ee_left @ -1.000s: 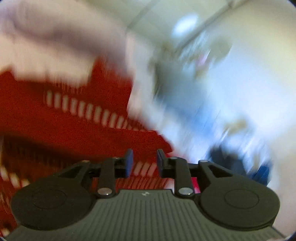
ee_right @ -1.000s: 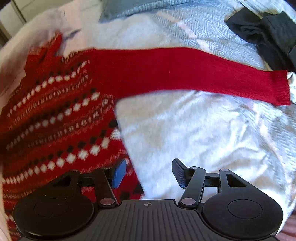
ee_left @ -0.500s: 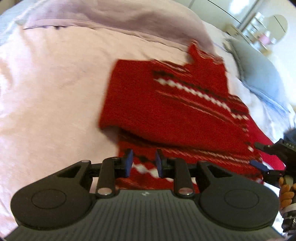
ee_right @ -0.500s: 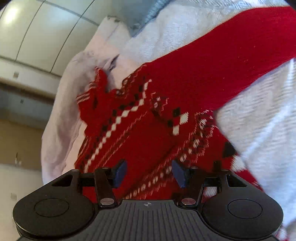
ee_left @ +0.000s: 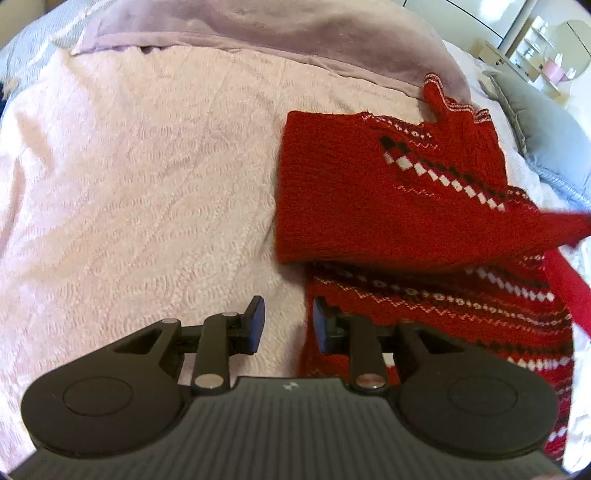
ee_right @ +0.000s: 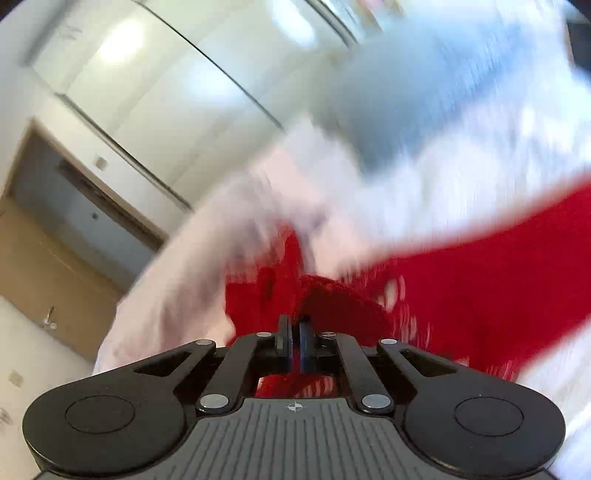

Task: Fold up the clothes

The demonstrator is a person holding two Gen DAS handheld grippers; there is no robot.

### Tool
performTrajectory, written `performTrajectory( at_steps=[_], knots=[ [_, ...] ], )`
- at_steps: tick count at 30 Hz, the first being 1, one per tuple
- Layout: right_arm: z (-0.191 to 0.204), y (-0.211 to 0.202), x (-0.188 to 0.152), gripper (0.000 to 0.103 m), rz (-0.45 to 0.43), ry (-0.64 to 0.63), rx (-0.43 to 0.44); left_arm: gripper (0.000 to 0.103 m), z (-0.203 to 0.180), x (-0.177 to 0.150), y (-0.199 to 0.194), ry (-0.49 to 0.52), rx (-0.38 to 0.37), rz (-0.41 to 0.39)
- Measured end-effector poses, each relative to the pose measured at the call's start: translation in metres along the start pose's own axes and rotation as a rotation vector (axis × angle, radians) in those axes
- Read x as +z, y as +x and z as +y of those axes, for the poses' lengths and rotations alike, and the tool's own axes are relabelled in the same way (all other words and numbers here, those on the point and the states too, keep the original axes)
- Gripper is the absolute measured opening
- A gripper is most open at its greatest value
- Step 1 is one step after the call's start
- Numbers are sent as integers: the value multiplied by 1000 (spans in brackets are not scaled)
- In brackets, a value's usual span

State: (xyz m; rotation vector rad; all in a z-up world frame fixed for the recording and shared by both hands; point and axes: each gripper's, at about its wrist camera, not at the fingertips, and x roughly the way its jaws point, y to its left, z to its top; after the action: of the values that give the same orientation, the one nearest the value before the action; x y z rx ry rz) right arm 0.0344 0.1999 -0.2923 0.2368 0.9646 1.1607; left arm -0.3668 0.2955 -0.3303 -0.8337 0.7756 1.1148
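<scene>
A red knit sweater (ee_left: 388,206) with white and black diamond bands lies on the pink bedspread (ee_left: 147,184), one flap folded across its chest. My left gripper (ee_left: 284,325) hovers low at the sweater's left hem edge. Its jaws are opening, and only bedspread and the hem edge show in the gap, with nothing pressed. A red sleeve (ee_left: 569,291) runs up off the right edge. In the blurred right wrist view, my right gripper (ee_right: 294,339) is shut, and red sweater (ee_right: 480,288) knit bunches up at its tips.
A lilac blanket (ee_left: 258,29) lies along the far side of the bed. A grey pillow (ee_left: 543,122) sits at the far right. The right wrist view also shows white wardrobe panels (ee_right: 166,74) and a wooden door (ee_right: 55,258) beyond the bed.
My right jaws went from wide apart to shut with red knit at their tips, and that view swung up toward the wall. My left gripper shifted left to the hem edge and spread a little.
</scene>
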Motion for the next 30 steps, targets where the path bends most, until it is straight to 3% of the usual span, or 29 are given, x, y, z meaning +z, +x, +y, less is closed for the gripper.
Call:
performTrajectory(
  at_steps=[1,4,5,10,12,14,15,18,19,23,26,30],
  knots=[
    [-3,-2,3,2,-10,-10,-33,25,-2,1,2,17,7,-9],
    [-38,17,2,2,89,67,-218,25,-12,5,13,90,34,-35],
    [-49,21,1,2,116,99,-235,26,-17,6,17,125,40,-45],
    [-53,31,0,2,124,99,-228,31,-42,7,40,332,82,-92],
    [-52,30,2,2,123,95,-225,31,-46,10,47,371,87,-109],
    [-53,29,2,2,125,89,-228,11,-46,13,46,380,78,-146],
    [-53,27,2,2,124,81,-231,11,-44,15,42,368,66,-177],
    [-47,20,2,2,117,23,-238,10,-45,7,11,460,115,-322],
    [-46,20,0,2,125,7,-240,10,-45,1,7,498,137,-333],
    [-58,37,-23,2,241,-28,-307,12,-43,-26,45,672,220,-170],
    [-64,41,-32,2,240,-41,-315,16,-51,-26,51,748,239,-179],
    [-69,36,-27,2,236,-24,-290,25,-33,-8,38,625,163,-138]
  ],
)
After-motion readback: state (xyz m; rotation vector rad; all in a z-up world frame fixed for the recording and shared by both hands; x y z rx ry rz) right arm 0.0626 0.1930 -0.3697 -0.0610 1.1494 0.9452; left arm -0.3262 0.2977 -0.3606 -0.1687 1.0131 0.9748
